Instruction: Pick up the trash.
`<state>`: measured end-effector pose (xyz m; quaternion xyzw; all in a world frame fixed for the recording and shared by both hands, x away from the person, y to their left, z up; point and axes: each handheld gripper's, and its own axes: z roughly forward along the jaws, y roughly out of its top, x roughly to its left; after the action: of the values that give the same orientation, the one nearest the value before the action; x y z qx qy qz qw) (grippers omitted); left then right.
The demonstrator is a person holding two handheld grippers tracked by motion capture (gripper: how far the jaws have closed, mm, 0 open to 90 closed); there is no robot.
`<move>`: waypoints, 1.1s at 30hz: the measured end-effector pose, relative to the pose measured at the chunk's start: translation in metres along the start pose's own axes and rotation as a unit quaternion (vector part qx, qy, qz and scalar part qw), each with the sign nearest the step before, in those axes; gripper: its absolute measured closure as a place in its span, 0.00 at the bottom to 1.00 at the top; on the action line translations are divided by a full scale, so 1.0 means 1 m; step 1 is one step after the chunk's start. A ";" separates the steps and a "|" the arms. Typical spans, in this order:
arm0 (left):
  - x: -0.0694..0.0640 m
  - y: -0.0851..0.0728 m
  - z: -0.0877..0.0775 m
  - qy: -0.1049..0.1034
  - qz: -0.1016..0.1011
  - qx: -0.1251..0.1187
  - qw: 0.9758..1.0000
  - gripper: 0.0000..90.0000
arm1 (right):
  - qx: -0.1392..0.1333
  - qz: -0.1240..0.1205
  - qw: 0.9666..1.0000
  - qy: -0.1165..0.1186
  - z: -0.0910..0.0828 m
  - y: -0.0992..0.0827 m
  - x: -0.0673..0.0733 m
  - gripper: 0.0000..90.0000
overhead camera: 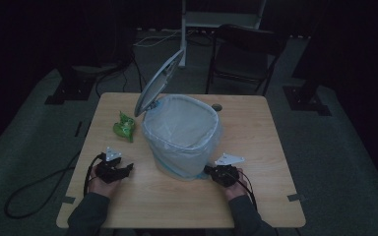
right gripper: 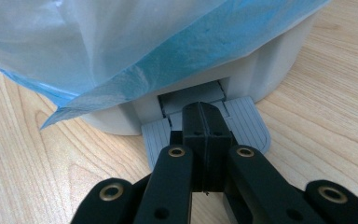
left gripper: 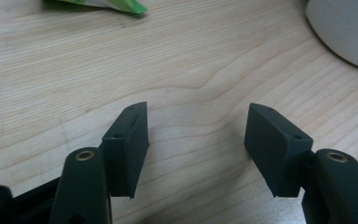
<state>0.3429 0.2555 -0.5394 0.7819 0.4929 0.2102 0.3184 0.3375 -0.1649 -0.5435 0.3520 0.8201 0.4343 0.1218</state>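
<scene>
Grey bin (overhead camera: 182,135), one green wrapper (overhead camera: 124,127)

- The room is dim, its walls lost in dark.
- Grey carpet floor (overhead camera: 334,162).
- A dark folding chair (overhead camera: 243,54) stands beyond the pale wooden surface (overhead camera: 256,137).
- Black cables (overhead camera: 113,78) trail nearby.

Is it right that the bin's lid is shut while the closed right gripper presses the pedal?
No. The lid stands open, tilted up behind the bin, as the high view shows. The rest holds: the closed right gripper rests on the pedal.
</scene>
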 end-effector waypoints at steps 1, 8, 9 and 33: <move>0.000 0.000 -0.001 0.003 -0.002 -0.002 1.000 0.45 | 0.000 0.000 1.000 0.000 0.000 0.000 0.000 1.00; -0.002 0.005 -0.005 0.014 -0.002 -0.009 1.000 0.45 | -0.002 0.003 1.000 0.001 0.000 -0.001 0.000 1.00; -0.002 0.005 -0.005 0.014 -0.002 -0.009 1.000 0.45 | -0.002 0.003 1.000 0.002 0.000 -0.001 0.000 1.00; 0.018 0.050 -0.012 0.051 0.002 -0.035 0.998 0.41 | -0.004 0.008 1.000 0.004 0.000 -0.001 -0.001 1.00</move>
<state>0.3747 0.2599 -0.4949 0.7594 0.4994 0.2680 0.3194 0.3377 -0.1660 -0.5444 0.3562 0.8161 0.4398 0.1170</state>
